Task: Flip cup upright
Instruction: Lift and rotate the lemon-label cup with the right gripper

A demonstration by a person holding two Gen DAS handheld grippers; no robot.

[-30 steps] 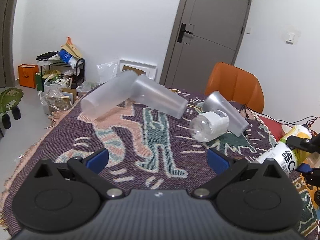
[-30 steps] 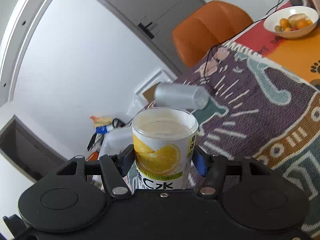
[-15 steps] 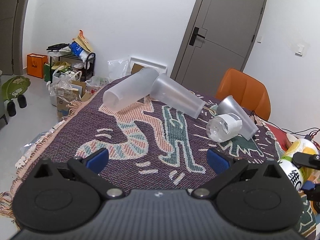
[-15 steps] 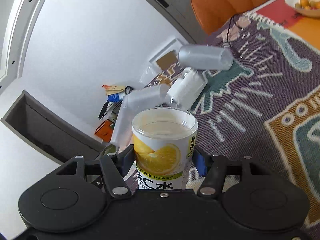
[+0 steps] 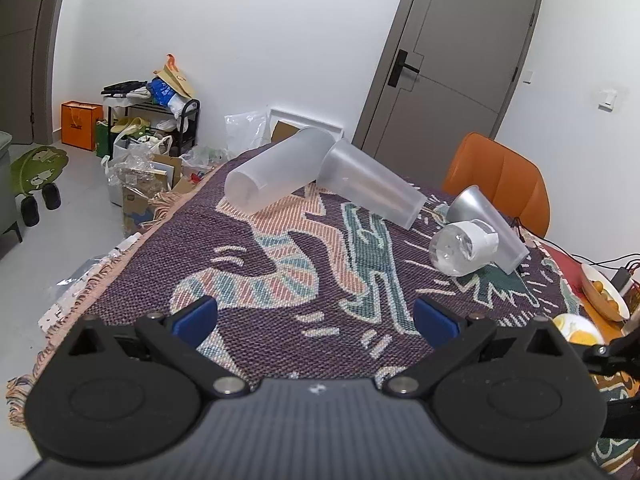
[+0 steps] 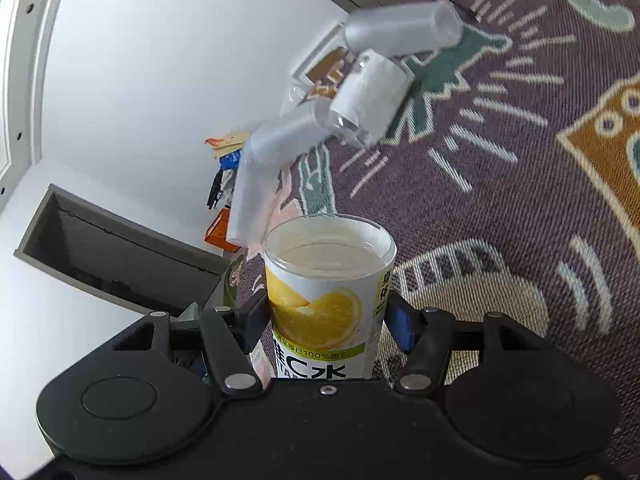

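Gripping the orange-label cup, the right gripper is turning it upright; next comes setting it squarely on the blanket. The left gripper is hovering open and empty.

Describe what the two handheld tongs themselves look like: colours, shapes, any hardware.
Both match. The left tongs have a matte black body, ribbed and greyer at the centre, with two round black discs, angular black linkage arms on silver pivot pins, and blue finger pads. The right tongs show the same black discs, silver pins and one silver screw. No cables, sleeves or markings are visible.
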